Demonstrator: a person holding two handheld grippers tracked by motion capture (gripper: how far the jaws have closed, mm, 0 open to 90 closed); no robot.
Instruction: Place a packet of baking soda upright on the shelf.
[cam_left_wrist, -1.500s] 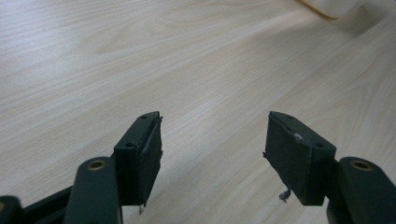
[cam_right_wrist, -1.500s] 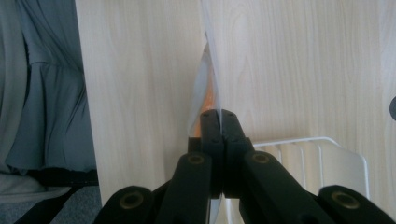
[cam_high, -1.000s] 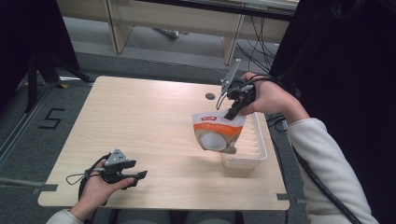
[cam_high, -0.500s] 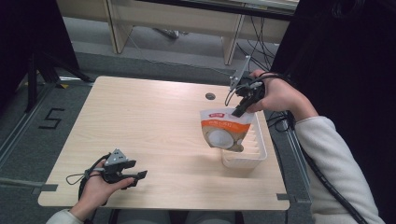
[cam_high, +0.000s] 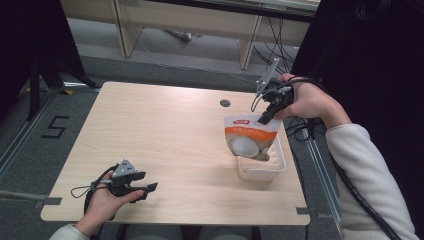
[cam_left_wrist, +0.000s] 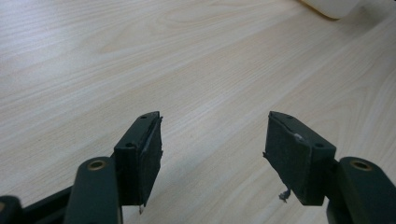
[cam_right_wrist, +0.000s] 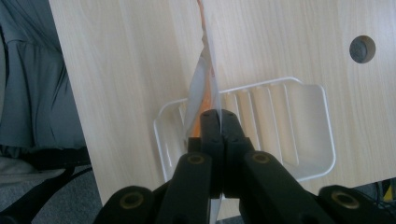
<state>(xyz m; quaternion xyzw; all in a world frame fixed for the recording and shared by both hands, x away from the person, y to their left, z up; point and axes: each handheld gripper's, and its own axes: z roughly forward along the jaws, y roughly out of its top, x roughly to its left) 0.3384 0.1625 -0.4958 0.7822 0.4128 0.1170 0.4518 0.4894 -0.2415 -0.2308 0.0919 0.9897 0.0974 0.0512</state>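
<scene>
Holding one pouch (cam_high: 250, 141), one tray (cam_high: 262, 167), right gripper (cam_high: 265, 116)

High overhead view; two close gripper views over the same table (cam_high: 165, 130).

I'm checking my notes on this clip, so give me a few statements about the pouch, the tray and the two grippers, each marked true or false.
1. The right gripper is shut on the pouch's top edge. True.
2. The pouch lies flat on the table. False: it hangs upright from the right gripper, over the tray.
3. The left gripper is open and holds nothing. True.
4. The tray is at the table's left side. False: in the high view it sits near the right edge.
5. The left gripper is touching the pouch. False: it is near the front left of the table, far from it.
</scene>
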